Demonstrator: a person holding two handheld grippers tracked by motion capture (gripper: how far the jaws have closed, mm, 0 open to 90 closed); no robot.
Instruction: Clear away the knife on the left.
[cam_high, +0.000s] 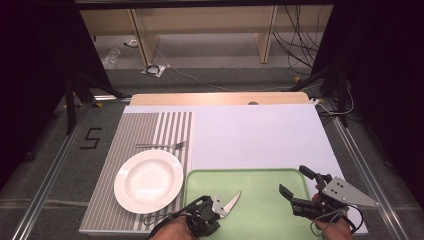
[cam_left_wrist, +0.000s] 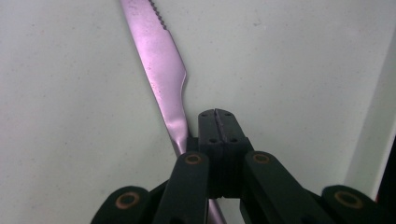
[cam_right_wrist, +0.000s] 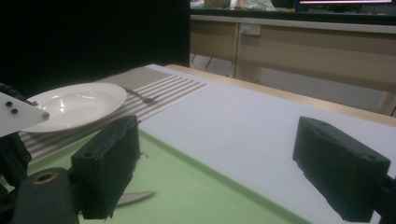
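A metal table knife (cam_left_wrist: 163, 60) lies on the green tray (cam_high: 265, 215), blade pointing away to the right (cam_high: 232, 201). My left gripper (cam_high: 219, 211) is low over the knife's handle at the tray's near left. Its pads (cam_left_wrist: 217, 126) are pressed together, and the handle runs along the left jaw and under it, not between the pads. My right gripper (cam_high: 296, 183) hovers over the tray's right end with its jaws wide apart and nothing between them (cam_right_wrist: 219, 172). The knife's tip (cam_right_wrist: 135, 198) shows past the right gripper's left jaw.
A white plate (cam_high: 148, 181) sits on a grey striped placemat (cam_high: 145, 127) to the left of the tray, with a fork (cam_high: 162, 145) just beyond it. A white board (cam_high: 255, 135) covers the table behind the tray. The table's far wooden edge (cam_high: 215, 98) borders the floor.
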